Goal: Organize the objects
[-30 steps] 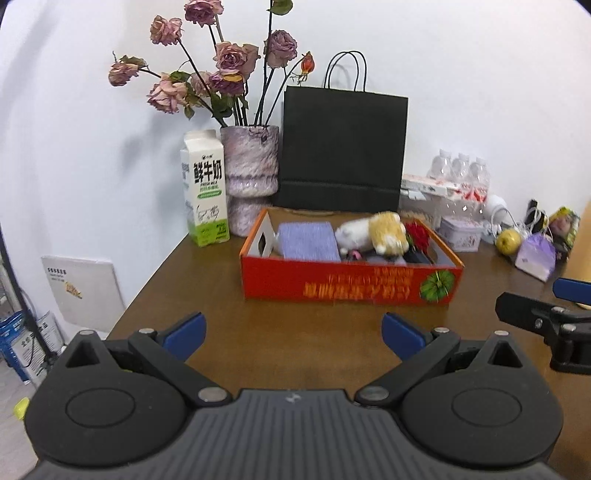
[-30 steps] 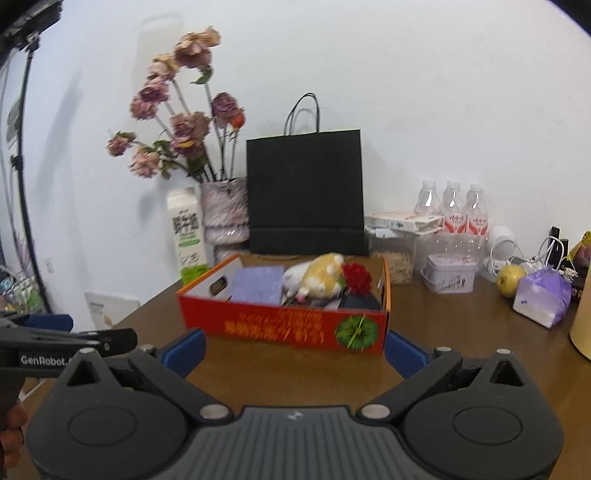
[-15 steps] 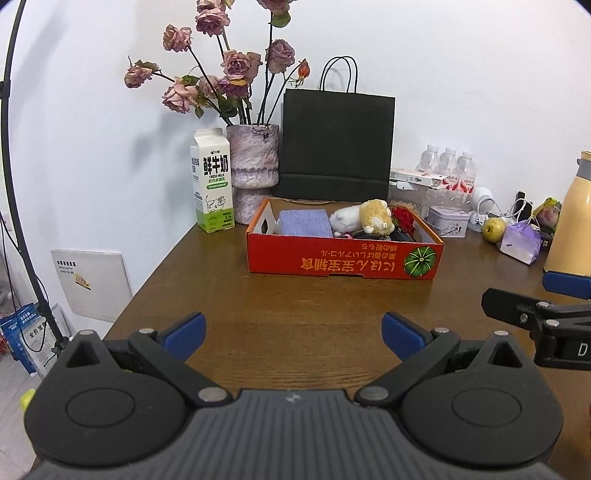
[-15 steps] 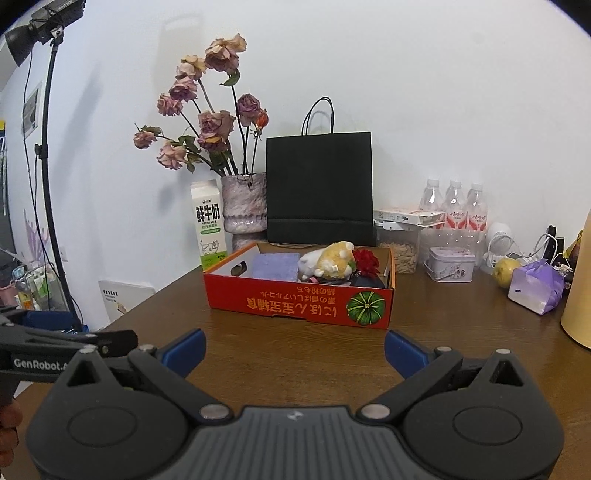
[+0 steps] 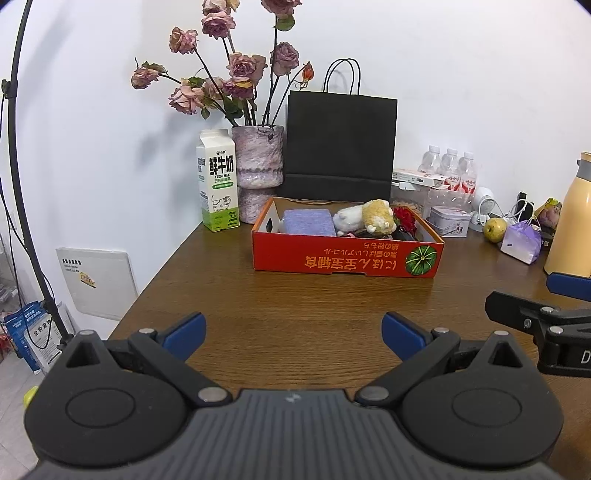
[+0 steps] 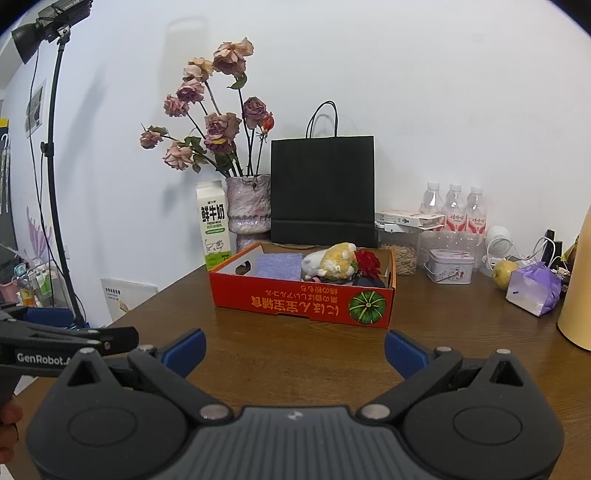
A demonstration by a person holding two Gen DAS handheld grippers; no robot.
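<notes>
Both of your hand-held grippers are released and carry nothing: the left hand-held gripper (image 5: 293, 328) and the right hand-held gripper (image 6: 294, 347) hover with fingers spread wide over the bare front of the wooden worktop (image 5: 295, 295); the red cardboard box (image 5: 347, 254) sits well ahead of both, toward the back wall, holding a purple sponge (image 5: 309, 221), a plush toy (image 5: 373, 218) and a red fabric flower (image 5: 404, 218). Your left view alone shows the worktop's left edge dropping to the floor, with a white panel (image 5: 98, 280) leaning below; your right view alone shows the studio lamp (image 6: 48, 20) on its stand and the seed jar (image 6: 400, 251) beside the black paper bag (image 6: 323, 192). Behind the box stand a milk carton (image 5: 218, 181) and a vase of dried roses (image 5: 258, 166); to the right lie a tin (image 5: 450, 221), an apple (image 5: 495, 229) and a purple pack (image 5: 522, 247); between box and grippers the surface lies open.
</notes>
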